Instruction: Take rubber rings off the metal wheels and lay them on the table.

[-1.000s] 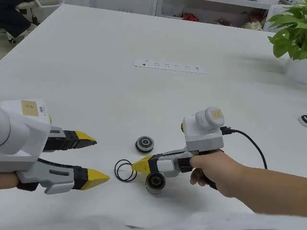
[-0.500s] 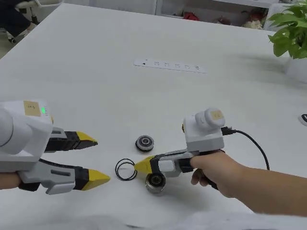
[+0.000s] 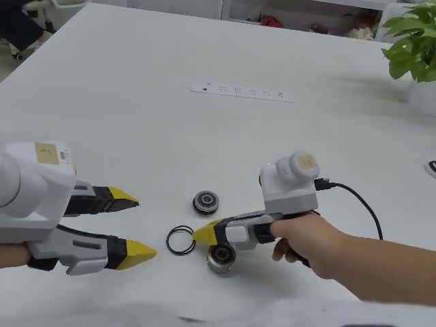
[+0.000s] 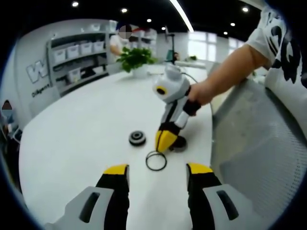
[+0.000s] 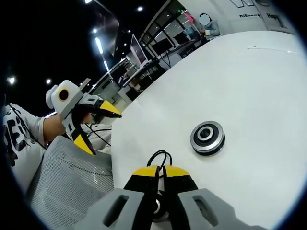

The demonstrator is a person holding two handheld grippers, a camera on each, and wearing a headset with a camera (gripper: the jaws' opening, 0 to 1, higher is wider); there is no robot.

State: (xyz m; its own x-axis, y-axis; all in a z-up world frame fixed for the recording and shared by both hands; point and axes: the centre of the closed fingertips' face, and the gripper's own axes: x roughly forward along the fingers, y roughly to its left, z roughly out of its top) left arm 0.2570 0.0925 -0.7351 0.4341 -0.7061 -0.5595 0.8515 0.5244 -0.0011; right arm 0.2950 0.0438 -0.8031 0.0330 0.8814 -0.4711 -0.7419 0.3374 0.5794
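My right gripper point(image 3: 197, 235), jaws together, has eased back from the thin black rubber rings point(image 3: 180, 240), so they look laid down. My left gripper point(image 3: 144, 227) holds its jaws apart.

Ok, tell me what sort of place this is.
Probably an open office or lab: a big white table with a power strip, shelves of storage bins along the wall, and a potted plant.

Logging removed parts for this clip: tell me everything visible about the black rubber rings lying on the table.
The rubber rings look like two thin black loops, overlapping, lying flat on the white table beside the near metal wheel. The right gripper has its shut yellow tips at their edge; whether it pinches them cannot be told.
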